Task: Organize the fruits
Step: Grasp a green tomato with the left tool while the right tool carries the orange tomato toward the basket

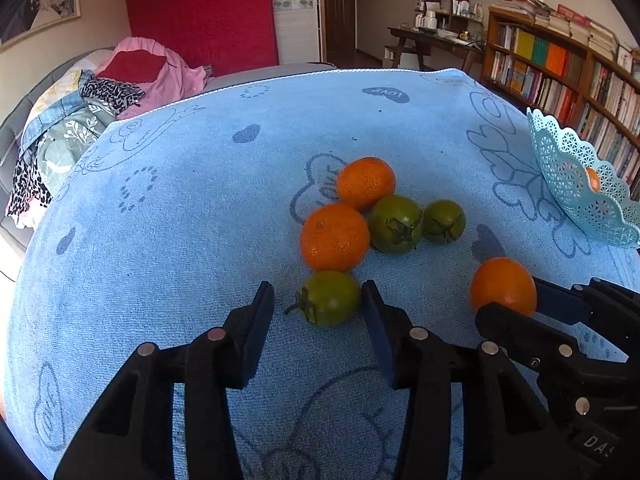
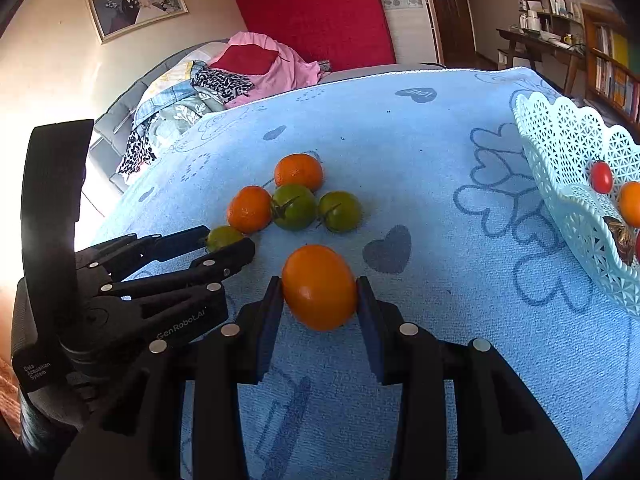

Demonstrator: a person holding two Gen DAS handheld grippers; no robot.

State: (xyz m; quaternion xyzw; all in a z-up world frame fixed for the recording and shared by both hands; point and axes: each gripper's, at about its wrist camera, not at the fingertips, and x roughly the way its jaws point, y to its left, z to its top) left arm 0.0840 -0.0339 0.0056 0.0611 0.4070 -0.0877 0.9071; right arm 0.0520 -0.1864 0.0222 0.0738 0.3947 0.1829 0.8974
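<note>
My left gripper (image 1: 318,296) straddles a small green tomato (image 1: 328,298) lying on the blue cloth. Its right pad touches the fruit, and a narrow gap shows at the left pad, so it is open. My right gripper (image 2: 320,294) is shut on an orange tomato (image 2: 320,286), with both pads pressed on its sides; that tomato (image 1: 503,286) also shows in the left wrist view. Just beyond lie two tangerines (image 1: 335,237) (image 1: 366,183) and two green tomatoes (image 1: 395,224) (image 1: 444,221) in a cluster. A light blue lace basket (image 2: 560,152) stands at the right.
The basket holds a red cherry tomato (image 2: 601,177), an orange fruit (image 2: 631,204) and something brown. The two grippers sit side by side, close together, with the left gripper (image 2: 230,246) beside my right one. A heap of clothes (image 1: 120,80) lies beyond the cloth's far left edge, and bookshelves (image 1: 560,72) stand at the right.
</note>
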